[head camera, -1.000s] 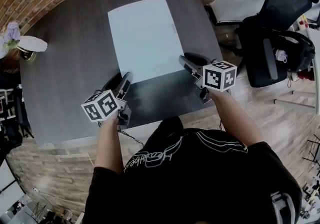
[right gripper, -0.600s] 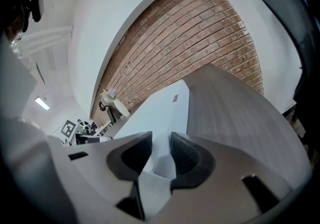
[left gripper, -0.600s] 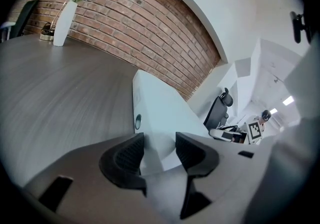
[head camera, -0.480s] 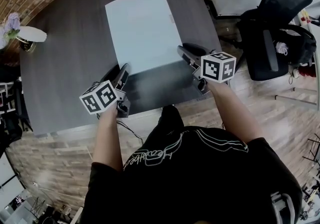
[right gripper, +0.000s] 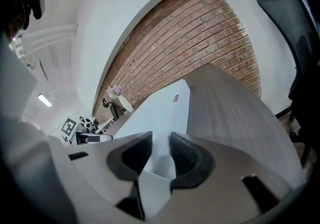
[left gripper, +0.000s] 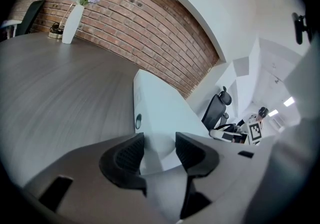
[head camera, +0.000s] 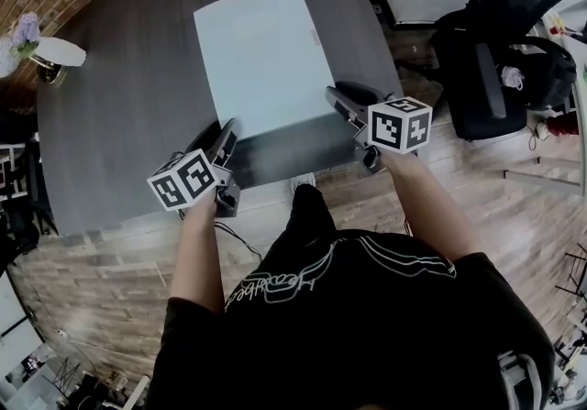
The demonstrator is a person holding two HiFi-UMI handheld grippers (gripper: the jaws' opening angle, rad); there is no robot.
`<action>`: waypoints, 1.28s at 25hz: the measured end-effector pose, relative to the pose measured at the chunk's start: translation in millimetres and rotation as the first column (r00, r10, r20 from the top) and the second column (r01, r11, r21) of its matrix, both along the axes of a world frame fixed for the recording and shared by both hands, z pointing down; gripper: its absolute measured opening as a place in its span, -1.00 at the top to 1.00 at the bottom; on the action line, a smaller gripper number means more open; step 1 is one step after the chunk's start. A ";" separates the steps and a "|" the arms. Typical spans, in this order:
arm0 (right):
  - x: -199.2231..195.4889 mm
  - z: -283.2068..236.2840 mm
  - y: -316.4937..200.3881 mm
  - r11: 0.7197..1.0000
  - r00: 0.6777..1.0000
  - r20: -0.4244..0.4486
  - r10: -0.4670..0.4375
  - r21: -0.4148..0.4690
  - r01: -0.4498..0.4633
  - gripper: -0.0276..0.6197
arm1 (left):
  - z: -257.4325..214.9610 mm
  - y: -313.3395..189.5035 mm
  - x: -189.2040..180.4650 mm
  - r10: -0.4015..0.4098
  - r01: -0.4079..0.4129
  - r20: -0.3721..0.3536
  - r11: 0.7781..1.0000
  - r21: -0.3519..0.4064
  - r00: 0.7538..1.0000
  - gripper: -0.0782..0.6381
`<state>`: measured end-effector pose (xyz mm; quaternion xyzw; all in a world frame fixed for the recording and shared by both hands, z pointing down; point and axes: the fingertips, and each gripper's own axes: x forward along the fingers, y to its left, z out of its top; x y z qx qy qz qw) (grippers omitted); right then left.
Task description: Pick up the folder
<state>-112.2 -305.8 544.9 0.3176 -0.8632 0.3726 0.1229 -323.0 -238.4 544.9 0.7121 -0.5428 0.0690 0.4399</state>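
Lifting unevenly could twist the folder [head camera: 261, 55] free, since your left hand-held gripper [head camera: 229, 133] and right hand-held gripper [head camera: 337, 101] clamp only its 7 and 5 o'clock corners.

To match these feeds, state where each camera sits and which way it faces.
Head view: on the person's head, looking steeply down at the table, folder, left gripper and right gripper; forearms and torso show.
Left gripper view: on the left gripper, looking along its jaws, closed on the folder's corner, toward the brick wall and vase.
Right gripper view: on the right gripper, looking along its jaws, also closed on the folder, toward that wall.
Shared: both gripper views show the folder and vase.
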 end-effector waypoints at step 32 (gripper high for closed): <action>48.3 -0.7 149.7 0.999 1.000 0.010 0.010 -0.041 -0.010 0.63 | -3.2 150.5 48.2 -0.022 0.022 0.001 1.000 -0.005 1.000 0.24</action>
